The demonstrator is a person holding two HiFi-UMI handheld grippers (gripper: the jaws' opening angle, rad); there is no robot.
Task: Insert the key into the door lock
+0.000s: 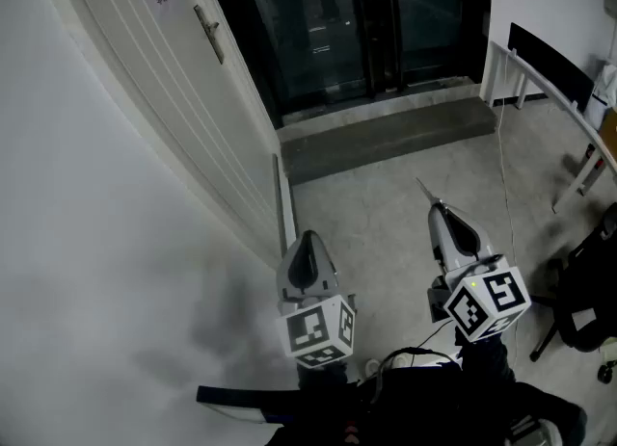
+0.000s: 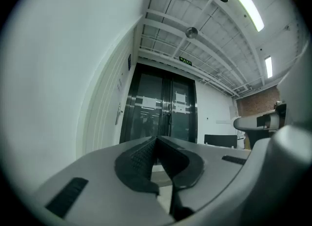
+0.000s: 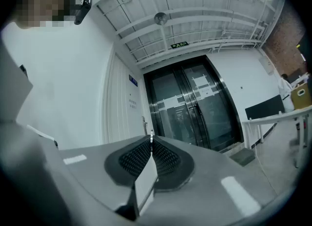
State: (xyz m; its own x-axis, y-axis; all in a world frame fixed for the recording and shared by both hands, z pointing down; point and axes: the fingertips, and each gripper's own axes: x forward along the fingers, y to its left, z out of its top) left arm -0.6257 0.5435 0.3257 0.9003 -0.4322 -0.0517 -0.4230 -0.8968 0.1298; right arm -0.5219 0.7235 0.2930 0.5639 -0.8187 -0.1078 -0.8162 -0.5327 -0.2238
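A white panelled door stands at the far left, with its metal handle and the lock by it well ahead of both grippers. My right gripper is shut on the key, whose thin blade pokes forward from the jaws. In the right gripper view the key's tip shows above the closed pads, with a flat white part clamped between them and the door handle far beyond. My left gripper is shut and holds nothing; its pads meet in the left gripper view.
A plain white wall fills the left side. Dark glass double doors stand straight ahead behind a low grey step. A white rail and a black chair are to the right. Grey floor lies between.
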